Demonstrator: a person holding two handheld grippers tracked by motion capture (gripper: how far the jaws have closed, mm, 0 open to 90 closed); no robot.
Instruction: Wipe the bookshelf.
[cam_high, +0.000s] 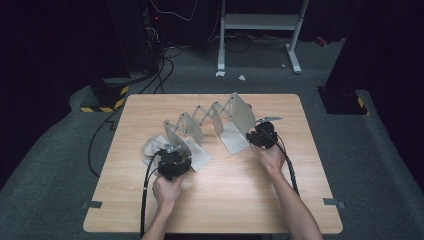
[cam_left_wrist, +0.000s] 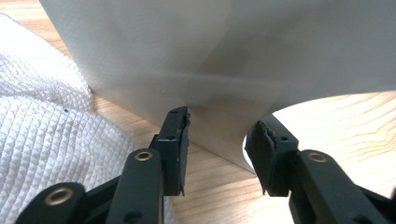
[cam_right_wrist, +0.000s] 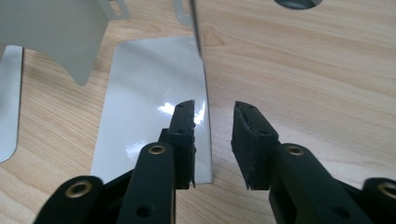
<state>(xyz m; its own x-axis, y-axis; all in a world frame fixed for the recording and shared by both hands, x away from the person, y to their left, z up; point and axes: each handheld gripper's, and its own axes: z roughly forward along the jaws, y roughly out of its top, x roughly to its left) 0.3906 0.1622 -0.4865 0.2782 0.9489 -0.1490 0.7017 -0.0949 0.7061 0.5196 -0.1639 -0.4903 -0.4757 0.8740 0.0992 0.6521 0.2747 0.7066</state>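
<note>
A grey metal expanding rack (cam_high: 215, 117) with scissor links stands across the wooden table (cam_high: 225, 195). My left gripper (cam_high: 175, 156) is at its left end plate (cam_high: 176, 131). In the left gripper view the jaws (cam_left_wrist: 219, 126) stand apart around the lower edge of that plate (cam_left_wrist: 187, 46), and a gap shows at the right pad. My right gripper (cam_high: 261, 134) is at the right end plate (cam_high: 241, 114). In the right gripper view its jaws (cam_right_wrist: 215, 112) straddle the thin plate edge (cam_right_wrist: 201, 70) above the glossy foot (cam_right_wrist: 149, 107), with the right pad clear of it.
A white textured cloth (cam_high: 152, 146) (cam_left_wrist: 42, 121) lies on the table just left of the rack's left end. Beyond the table stand a white desk frame (cam_high: 260, 22), floor cables (cam_high: 165, 65) and a yellow-and-black striped base (cam_high: 107, 97).
</note>
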